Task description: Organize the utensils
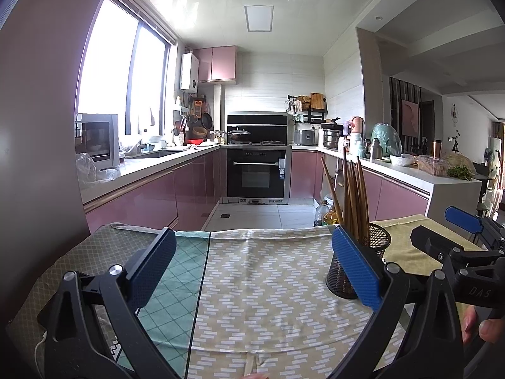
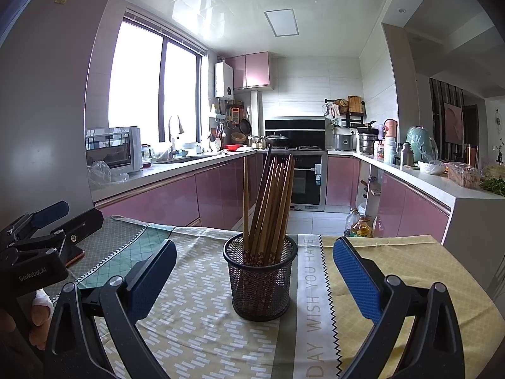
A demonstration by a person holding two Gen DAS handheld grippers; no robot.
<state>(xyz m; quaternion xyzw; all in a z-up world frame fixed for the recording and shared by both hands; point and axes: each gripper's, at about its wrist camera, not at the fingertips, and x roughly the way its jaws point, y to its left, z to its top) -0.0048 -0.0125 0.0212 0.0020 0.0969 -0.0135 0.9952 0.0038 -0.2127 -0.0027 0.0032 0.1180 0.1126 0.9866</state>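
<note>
A black mesh cup (image 2: 261,279) stands upright on the patterned tablecloth (image 2: 195,315), holding several brown wooden chopsticks (image 2: 271,202) that lean right. My right gripper (image 2: 252,279) is open, its blue pads (image 2: 358,281) wide on either side of the cup without touching it. In the left wrist view the same cup (image 1: 359,262) with its chopsticks (image 1: 355,195) sits at the right, partly hidden behind a blue pad. My left gripper (image 1: 254,270) is open over bare cloth, nothing between its fingers. The right gripper's body (image 1: 457,252) shows at the far right.
The table's far edge (image 1: 252,230) drops to a tiled kitchen floor. Oil bottles (image 2: 358,224) stand on the floor beyond it. Pink cabinets, an oven (image 1: 257,173) and cluttered counters line the room. A person's fingers (image 1: 486,325) hold the right gripper's handle.
</note>
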